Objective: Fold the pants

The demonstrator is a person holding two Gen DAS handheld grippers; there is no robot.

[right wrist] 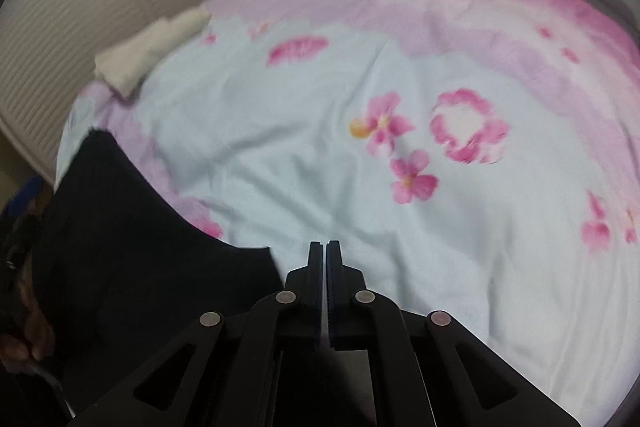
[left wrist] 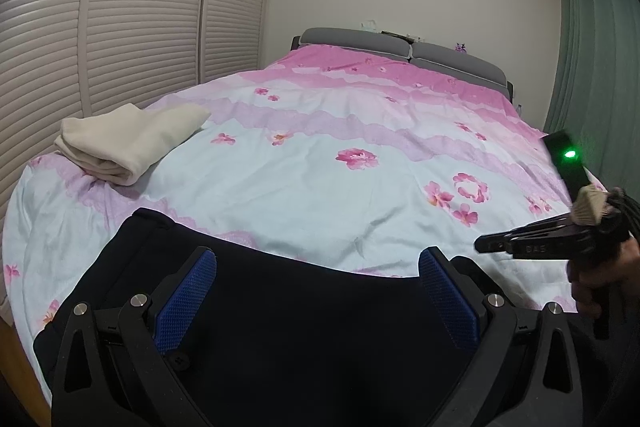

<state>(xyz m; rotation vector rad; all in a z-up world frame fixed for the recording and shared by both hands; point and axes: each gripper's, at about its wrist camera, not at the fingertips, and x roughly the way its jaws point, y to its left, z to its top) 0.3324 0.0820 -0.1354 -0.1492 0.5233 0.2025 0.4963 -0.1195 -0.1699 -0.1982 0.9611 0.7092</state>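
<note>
Progress on the folding looks well advanced, though I cannot confirm it is finished. The black pants (left wrist: 304,311) lie at the near edge of the bed (left wrist: 320,163), toward its near left corner, as one dark flat block with a fairly straight far edge; this suggests they are already folded at least once, but the fabric is so dark that no layers or creases can be counted. The left claw (left wrist: 316,301) hovers just above this block with its blue pads (left wrist: 186,297) wide apart, and nothing is between them. The right claw (right wrist: 324,267) has its fingers together and holds nothing; it points down at bare floral cover just beside the right end of the pants, not touching them. In the left wrist view it is visible at the right edge of the bed, raised above the cover. A cream folded garment (left wrist: 124,143) rests near the far left edge of the bed, well apart from the pants, and it seems already done. What remains, in my judgement, is maybe one more fold, or moving the pants beside the cream piece.
</note>
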